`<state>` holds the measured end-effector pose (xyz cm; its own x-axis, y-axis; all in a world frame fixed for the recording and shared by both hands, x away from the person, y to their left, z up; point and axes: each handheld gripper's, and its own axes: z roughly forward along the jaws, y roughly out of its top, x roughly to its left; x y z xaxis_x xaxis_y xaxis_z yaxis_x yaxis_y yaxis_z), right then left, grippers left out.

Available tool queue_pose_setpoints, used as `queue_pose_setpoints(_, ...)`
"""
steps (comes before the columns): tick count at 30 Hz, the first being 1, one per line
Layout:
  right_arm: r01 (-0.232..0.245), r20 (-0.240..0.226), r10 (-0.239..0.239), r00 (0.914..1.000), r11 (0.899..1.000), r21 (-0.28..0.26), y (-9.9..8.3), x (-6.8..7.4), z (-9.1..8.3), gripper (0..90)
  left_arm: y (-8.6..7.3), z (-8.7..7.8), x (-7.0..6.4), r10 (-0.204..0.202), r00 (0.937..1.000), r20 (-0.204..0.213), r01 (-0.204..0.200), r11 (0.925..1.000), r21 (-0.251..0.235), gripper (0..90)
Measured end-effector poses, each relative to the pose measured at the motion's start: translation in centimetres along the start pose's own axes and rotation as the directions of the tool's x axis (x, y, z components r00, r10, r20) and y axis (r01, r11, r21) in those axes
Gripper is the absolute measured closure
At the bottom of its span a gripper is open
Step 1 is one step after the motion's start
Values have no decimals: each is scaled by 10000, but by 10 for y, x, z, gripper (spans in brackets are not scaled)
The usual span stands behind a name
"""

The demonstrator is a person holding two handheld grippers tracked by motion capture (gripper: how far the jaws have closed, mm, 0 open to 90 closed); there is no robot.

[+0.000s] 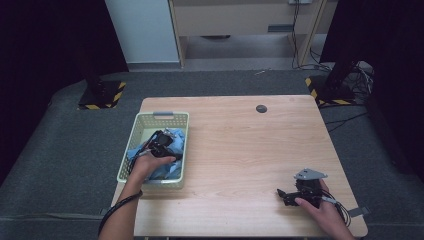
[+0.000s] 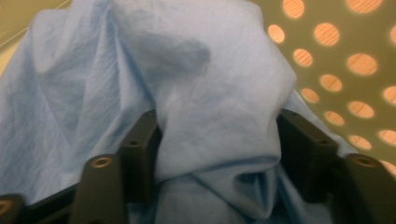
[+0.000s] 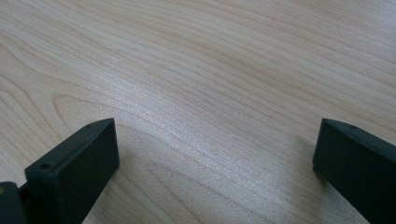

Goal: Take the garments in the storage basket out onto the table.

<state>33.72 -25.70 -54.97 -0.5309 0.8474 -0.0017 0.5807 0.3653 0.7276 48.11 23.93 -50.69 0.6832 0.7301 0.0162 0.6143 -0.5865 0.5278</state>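
Note:
A pale green perforated basket (image 1: 162, 115) stands at the table's left edge with a crumpled light blue cloth (image 1: 176, 134) inside. My left gripper (image 1: 159, 141) reaches down into the basket onto the cloth. In the left gripper view its jaws stand apart with a thick fold of the blue cloth (image 2: 201, 70) bulging between them, the left gripper (image 2: 219, 128) open around it; the basket wall (image 2: 345, 79) is just behind. My right gripper (image 1: 283, 194) rests low over the table's near right corner, open (image 3: 215, 144), with bare wood between its jaws.
The light wooden table (image 1: 240, 145) has a small dark round cap (image 1: 261, 108) near its far edge. Grey carpet surrounds the table. Black stands with yellow-black striped bases (image 1: 102, 95) and cables (image 1: 350, 75) sit beyond it.

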Motion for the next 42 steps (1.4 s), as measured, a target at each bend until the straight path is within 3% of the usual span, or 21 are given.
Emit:
queue_pose_setpoints(5, -3, 0, 3, 10000, 10000, 2, 0, 0, 0, 5, 1, -2, 1, -15, 10000, 17, 15, 10000, 10, 481)
queue_pose_setpoints(8, 1, 3, -1, 10000, 10000, 0, 0, 0, 0, 5, 0, -4, 4, -157, 9998, -95, 157, 9999, -2, 633)
queue_pose_setpoints(15, 2, 0, -2, 10000, 10000, 0, 0, 0, 0, 5, 4, -5, 5, 33, 9999, -165, -30, 9999, 138, 706)
queue_pose_setpoints(21, 2, -1, -2, 10000, 10000, 2, 0, 0, 0, 5, 5, -9, 8, 74, 9997, -213, -76, 9999, -104, 757)
queue_pose_setpoints(26, 2, 0, -2, 10000, 10000, 2, 0, 0, 0, 5, 9, -9, 8, 294, 9976, -625, -305, 9994, -175, 769)
queue_pose_setpoints(31, 9, -3, -9, 10000, 10000, -2, 0, 0, 0, 5, 8, -6, 9, 61, 9974, -713, -82, 9995, -297, 759)
queue_pose_setpoints(33, 0, -6, 0, 10000, 10000, -1, 0, 0, 0, 5, 7, -6, 10, -95, 9982, -586, 74, 9993, -359, 711)
queue_pose_setpoints(35, 7, -4, -7, 10000, 10000, 1, 0, 0, 0, 5, 7, -7, 10, -49, 9977, -678, 24, 9993, -364, 601)
queue_pose_setpoints(39, 4, -4, -4, 10000, 10000, 2, 0, 0, 0, 5, 9, -13, 10, -65, 9990, -446, 39, 9983, -578, 239)
queue_pose_setpoints(40, 6, -5, -6, 10000, 10000, 3, 0, 0, 0, 5, 10, -15, 9, -123, 9996, -242, 106, 9976, -690, 165)
queue_pose_setpoints(42, 1, -5, -1, 10000, 10000, -1, 0, 0, 0, 5, 11, -17, 8, 191, 9998, -88, -196, 9981, -583, 78)
